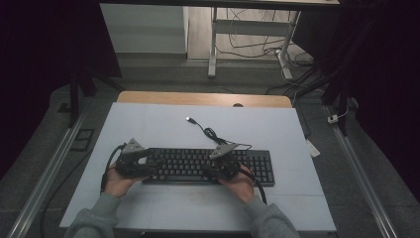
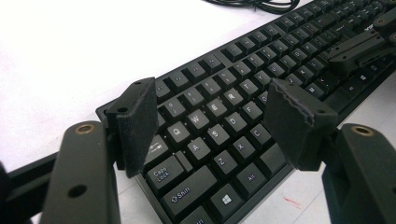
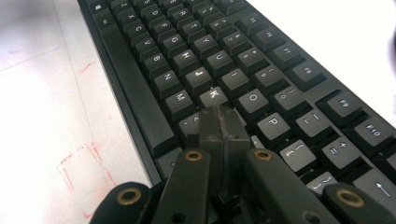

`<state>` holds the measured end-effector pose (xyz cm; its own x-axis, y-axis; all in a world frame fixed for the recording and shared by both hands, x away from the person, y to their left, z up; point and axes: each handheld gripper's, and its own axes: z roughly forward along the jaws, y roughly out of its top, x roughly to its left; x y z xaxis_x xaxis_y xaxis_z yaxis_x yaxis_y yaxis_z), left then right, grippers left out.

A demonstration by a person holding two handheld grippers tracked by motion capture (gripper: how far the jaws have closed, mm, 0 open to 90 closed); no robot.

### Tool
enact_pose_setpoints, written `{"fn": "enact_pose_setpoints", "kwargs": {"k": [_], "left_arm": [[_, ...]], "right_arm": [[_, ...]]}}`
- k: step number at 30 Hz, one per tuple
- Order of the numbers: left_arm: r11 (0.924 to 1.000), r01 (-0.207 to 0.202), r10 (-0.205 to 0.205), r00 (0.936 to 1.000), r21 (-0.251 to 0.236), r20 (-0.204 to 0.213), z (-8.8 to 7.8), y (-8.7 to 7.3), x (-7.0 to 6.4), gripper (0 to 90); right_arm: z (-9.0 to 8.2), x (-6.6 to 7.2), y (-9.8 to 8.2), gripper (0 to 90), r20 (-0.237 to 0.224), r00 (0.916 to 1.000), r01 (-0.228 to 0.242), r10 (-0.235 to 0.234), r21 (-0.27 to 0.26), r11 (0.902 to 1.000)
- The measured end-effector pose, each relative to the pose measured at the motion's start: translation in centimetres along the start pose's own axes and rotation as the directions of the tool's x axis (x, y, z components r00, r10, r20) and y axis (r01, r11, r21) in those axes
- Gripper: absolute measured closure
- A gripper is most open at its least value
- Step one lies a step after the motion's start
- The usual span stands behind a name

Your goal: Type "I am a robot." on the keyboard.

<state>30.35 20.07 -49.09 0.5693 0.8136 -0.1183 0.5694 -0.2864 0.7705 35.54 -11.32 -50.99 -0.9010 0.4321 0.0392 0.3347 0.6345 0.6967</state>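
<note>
Over the keyboard (image 1: 208,166), lying left-right mid-surface (image 1: 163,124): right gripper (image 3: 223,122) poised on the keys.

Its fingers are pressed together, empty, tips just below K at 12 o'clock, so a key press looks nearest for this hand. The left gripper (image 2: 212,116) hovers at the keyboard's 9 o'clock end, fingers spread and empty, keys Q to C showing between them.
</note>
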Motion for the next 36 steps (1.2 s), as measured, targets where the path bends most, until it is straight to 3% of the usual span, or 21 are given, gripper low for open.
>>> {"fn": "enact_pose_setpoints", "kwargs": {"k": [9,17,18,21,24,36], "left_arm": [[1.0,-0.003,0.003,1.0,0.004,-0.001,0.0,0.0,0.0,34.8],[1.0,0.0,0.0,1.0,-0.001,-0.003,-0.2,-0.1,0.0,34.8],[1.0,-0.001,0.001,1.0,-0.001,-0.003,-0.2,-0.1,0.0,34.8],[1.0,-0.002,0.002,1.0,-0.002,-0.003,-0.3,-0.1,0.0,34.8],[1.0,-0.003,0.003,1.0,-0.003,-0.004,-0.3,-0.1,-0.1,34.7],[0.9998,-0.019,0.019,0.9998,0.001,0.004,-0.7,-0.7,-0.8,34.2]], "right_arm": [[0.2,0.2,-0.1,90.0,0.01,0.9999,0.013,-0.013,0.005,0.9999],[-1.8,-0.3,0.0,89.9,0.031,0.9995,0.004,-0.001,-0.098,0.9951],[-2.0,-0.5,-0.1,87.2,0.041,0.9992,0.0,0.004,-0.109,0.9941],[-2.7,-0.8,-0.5,66.2,0.1,0.9947,-0.01,0.023,-0.128,0.9918],[-3.7,-1.1,-1.1,56.1,0.146,0.9884,-0.019,0.043,-0.161,0.9868],[-7.9,-2.8,-4.6,47.5,0.188,0.979,-0.036,0.078,-0.221,0.9746]]}}
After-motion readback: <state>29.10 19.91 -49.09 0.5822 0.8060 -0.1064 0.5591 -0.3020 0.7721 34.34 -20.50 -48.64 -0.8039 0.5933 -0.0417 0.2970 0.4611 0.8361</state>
